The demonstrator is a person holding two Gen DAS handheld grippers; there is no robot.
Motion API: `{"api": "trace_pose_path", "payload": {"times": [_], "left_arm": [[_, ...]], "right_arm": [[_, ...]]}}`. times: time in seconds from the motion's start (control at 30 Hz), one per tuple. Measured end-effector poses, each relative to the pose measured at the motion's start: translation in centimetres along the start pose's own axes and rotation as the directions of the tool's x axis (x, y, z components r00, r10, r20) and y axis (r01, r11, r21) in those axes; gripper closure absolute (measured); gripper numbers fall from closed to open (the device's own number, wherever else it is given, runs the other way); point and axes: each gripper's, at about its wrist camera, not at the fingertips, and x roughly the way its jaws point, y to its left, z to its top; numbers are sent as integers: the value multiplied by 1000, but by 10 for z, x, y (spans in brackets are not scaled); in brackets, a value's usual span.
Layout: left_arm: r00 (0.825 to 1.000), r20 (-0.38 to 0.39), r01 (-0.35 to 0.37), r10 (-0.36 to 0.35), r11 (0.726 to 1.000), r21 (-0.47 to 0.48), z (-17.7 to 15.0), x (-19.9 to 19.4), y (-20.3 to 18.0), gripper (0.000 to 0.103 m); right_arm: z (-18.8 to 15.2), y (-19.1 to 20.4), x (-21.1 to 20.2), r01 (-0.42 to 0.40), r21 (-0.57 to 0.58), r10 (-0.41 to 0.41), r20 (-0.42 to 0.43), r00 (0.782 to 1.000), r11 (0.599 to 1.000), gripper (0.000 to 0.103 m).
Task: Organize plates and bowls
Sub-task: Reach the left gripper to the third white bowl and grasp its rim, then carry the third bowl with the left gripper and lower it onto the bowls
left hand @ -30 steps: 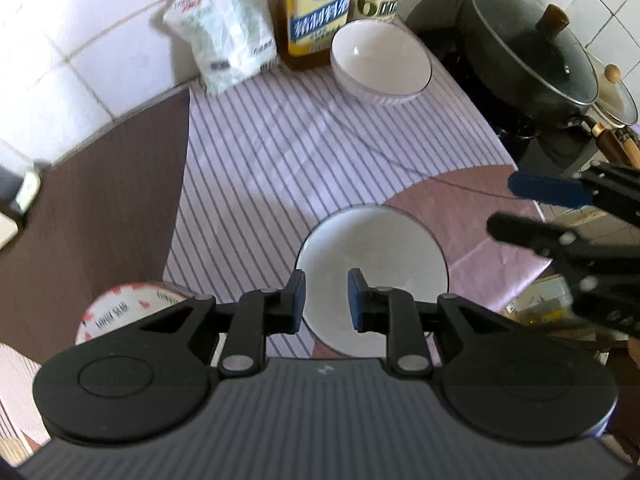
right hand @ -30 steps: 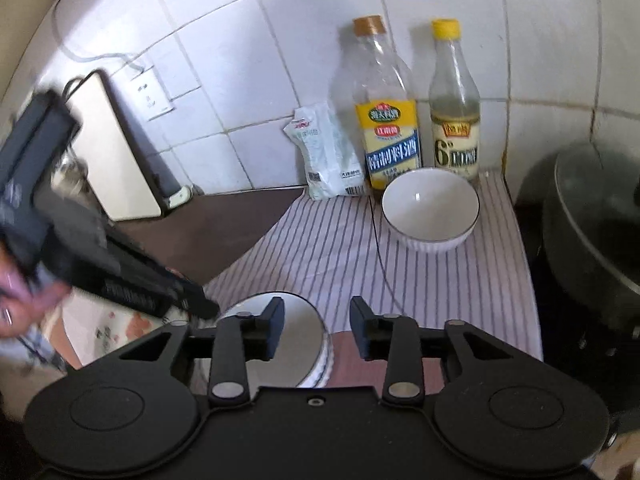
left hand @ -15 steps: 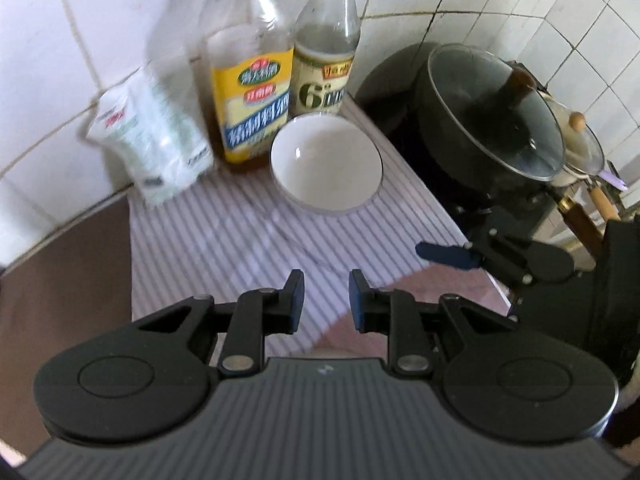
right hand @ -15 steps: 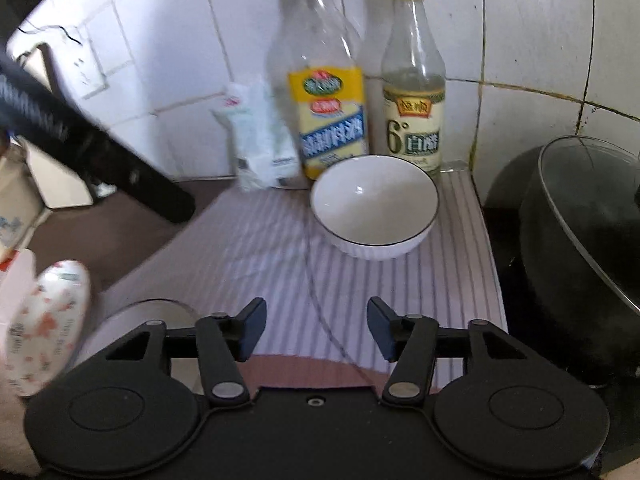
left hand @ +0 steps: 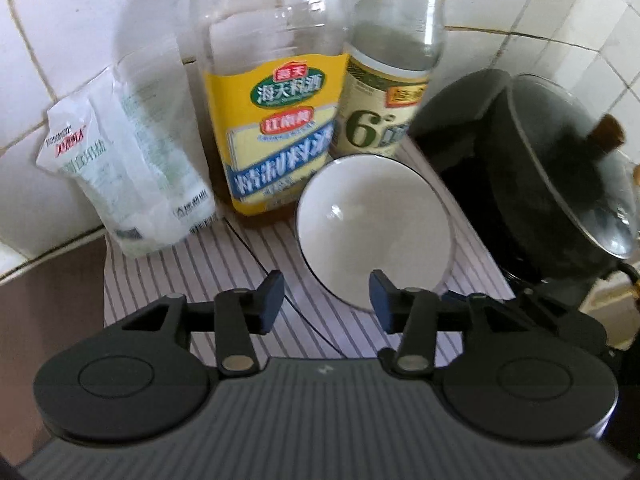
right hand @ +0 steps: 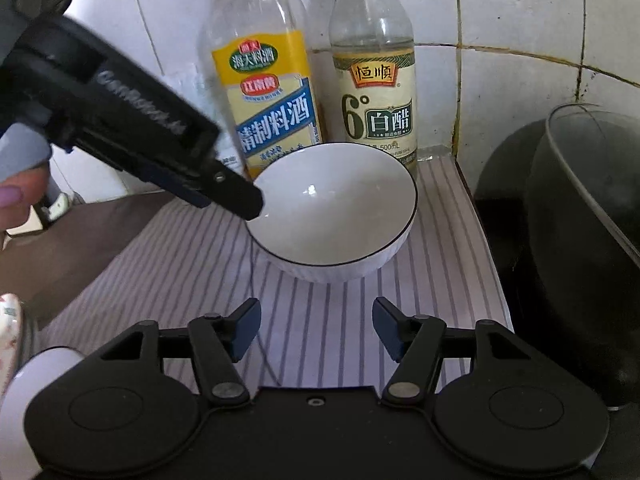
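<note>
A white bowl [left hand: 374,228] with a thin dark rim stands upright on the striped mat [left hand: 192,276], just in front of two bottles. My left gripper [left hand: 326,300] hangs close over the bowl's near left rim, its jaws opening; the rim edge lies between the fingers, and no pad presses on it. In the right wrist view the same bowl [right hand: 336,208] sits ahead, and the left gripper [right hand: 240,200] reaches in from the left with its tip at the bowl's left rim. My right gripper [right hand: 316,320] is short of the bowl, its jaws opening over bare mat.
A cooking wine bottle [right hand: 268,92] and a vinegar bottle [right hand: 374,92] stand against the tiled wall, with a white salt bag [left hand: 128,172] to their left. A dark wok with a glass lid [left hand: 560,184] is close on the right. White dishes [right hand: 44,364] sit at lower left.
Both grippers moved forward and down toward the back bowl, which now looms large. Both sets of jaws widened. The near stack of dishes slid out of the left wrist view.
</note>
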Motion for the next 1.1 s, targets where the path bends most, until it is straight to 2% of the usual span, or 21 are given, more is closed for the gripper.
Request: {"api": "trace_pose_path", "payload": {"times": [0.13,0.3,0.4,0.43,0.47,0.5,0.57,0.6,0.73,0.87,1.1], "left_arm": [[999,3,-33,33,999,15,7,17,6,50],[997,-76,-11,10,1000,-6,17,46,15,51],[997,-76,-24,25,1000,10,19,59,13,53],[996,-80,-36,37,999,19,18,62,13,60],[995,-90,-34,36,999,22,17,65,13,70],[995,-94,-15,16,1000,16,16,68,15,73],[996,-87,22,-23,1000,-11,14,68,18,89],[996,-83,36,-37,999,-14,14,67,18,91],[996,-89,28,-27,1000,11,12,63,13,91],[987,-158,4,-7,1000,-24,14,57,10,91],[986,-164,-16,23,999,42,9,28,-9,91]], "right_arm": [[3,-1,15,23,-2,-23,1,1000,1000,30],[8,2,29,33,-21,-33,-1,999,999,30],[8,5,38,52,-26,-52,-4,999,998,29],[8,5,41,58,-26,-58,-1,998,998,28],[8,5,43,63,-25,-63,0,998,998,27],[9,4,46,70,-21,-71,-2,998,997,24],[10,2,50,85,-19,-85,18,996,996,17],[10,2,50,88,-21,-87,37,996,996,14],[9,0,51,71,-45,-68,62,996,996,14],[7,-1,49,28,-44,-26,59,998,999,13],[4,10,21,30,-70,-23,100,995,997,12]]}}
